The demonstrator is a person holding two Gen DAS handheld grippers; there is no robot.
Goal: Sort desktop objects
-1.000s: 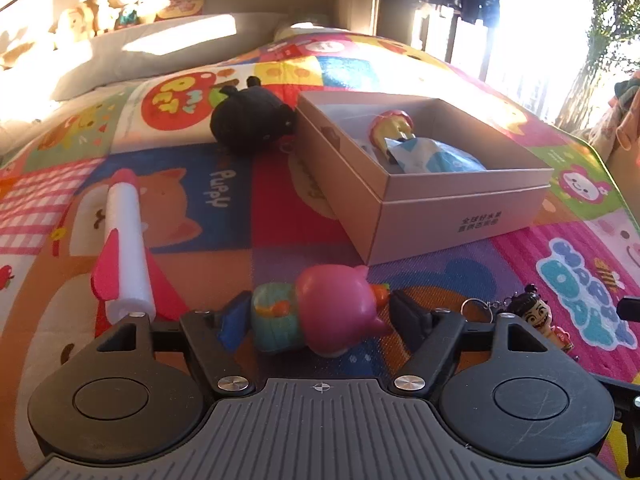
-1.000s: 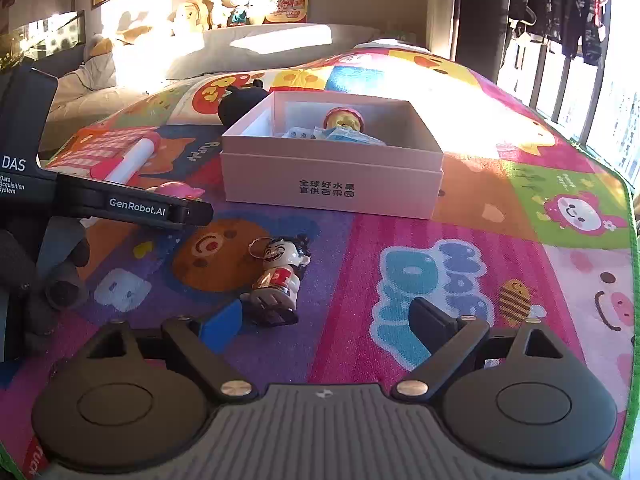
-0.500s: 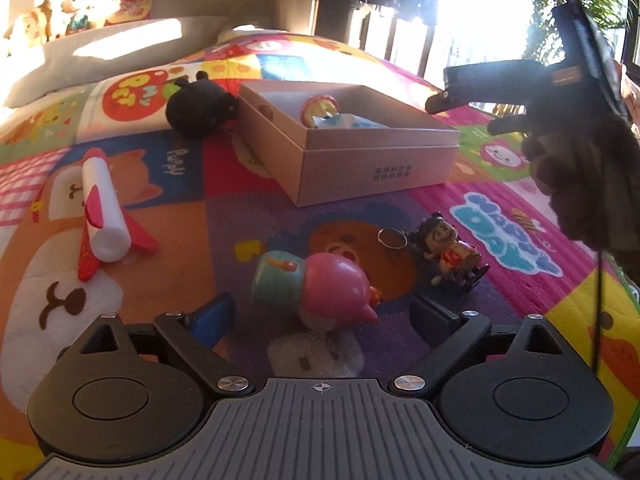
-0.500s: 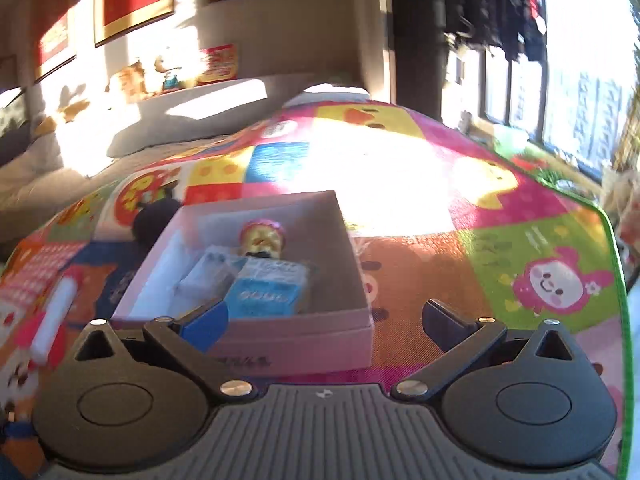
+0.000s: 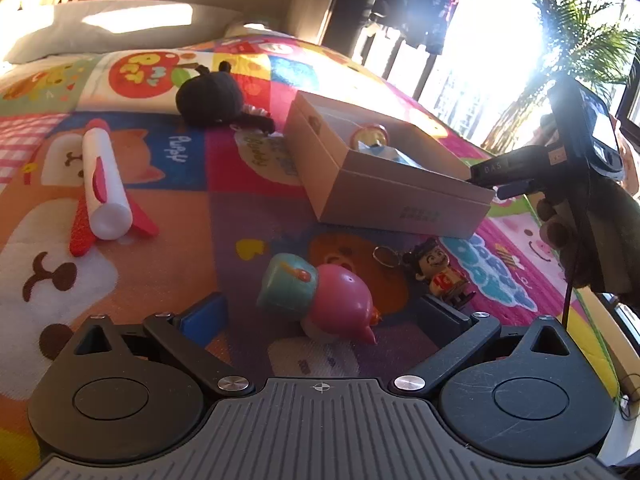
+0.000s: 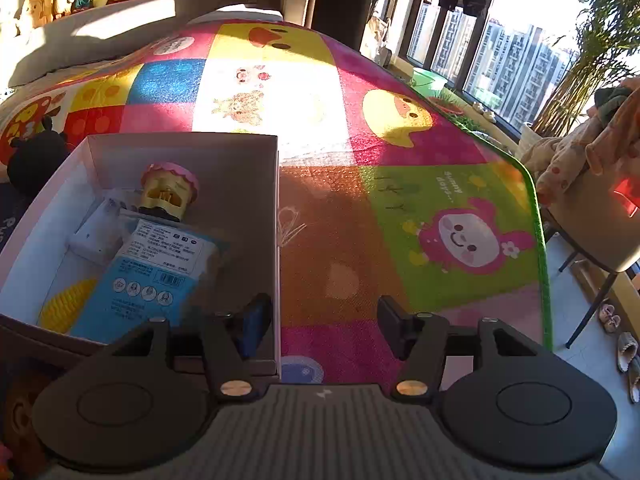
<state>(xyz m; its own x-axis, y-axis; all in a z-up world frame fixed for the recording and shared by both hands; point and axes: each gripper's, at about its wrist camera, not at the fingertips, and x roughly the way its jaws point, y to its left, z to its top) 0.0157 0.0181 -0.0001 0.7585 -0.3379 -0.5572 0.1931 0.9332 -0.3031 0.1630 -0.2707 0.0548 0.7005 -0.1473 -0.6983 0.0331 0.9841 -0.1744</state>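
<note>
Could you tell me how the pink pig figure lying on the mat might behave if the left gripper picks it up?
The pink pig figure looks smooth and rounded, so it may slip or rotate between the pads. It lies on its side on the play mat and could roll if nudged. It looks like hollow plastic, probably light.

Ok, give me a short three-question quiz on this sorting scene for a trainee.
1. True or false: the keychain figure lies inside the box.
2. Which of these is inside the box? A) black plush B) blue packet C) white tube
3. In the left wrist view, how many toys lie on the play mat outside the box?
Key: 1 false, it lies on the mat; 2 B; 3 four.
</note>
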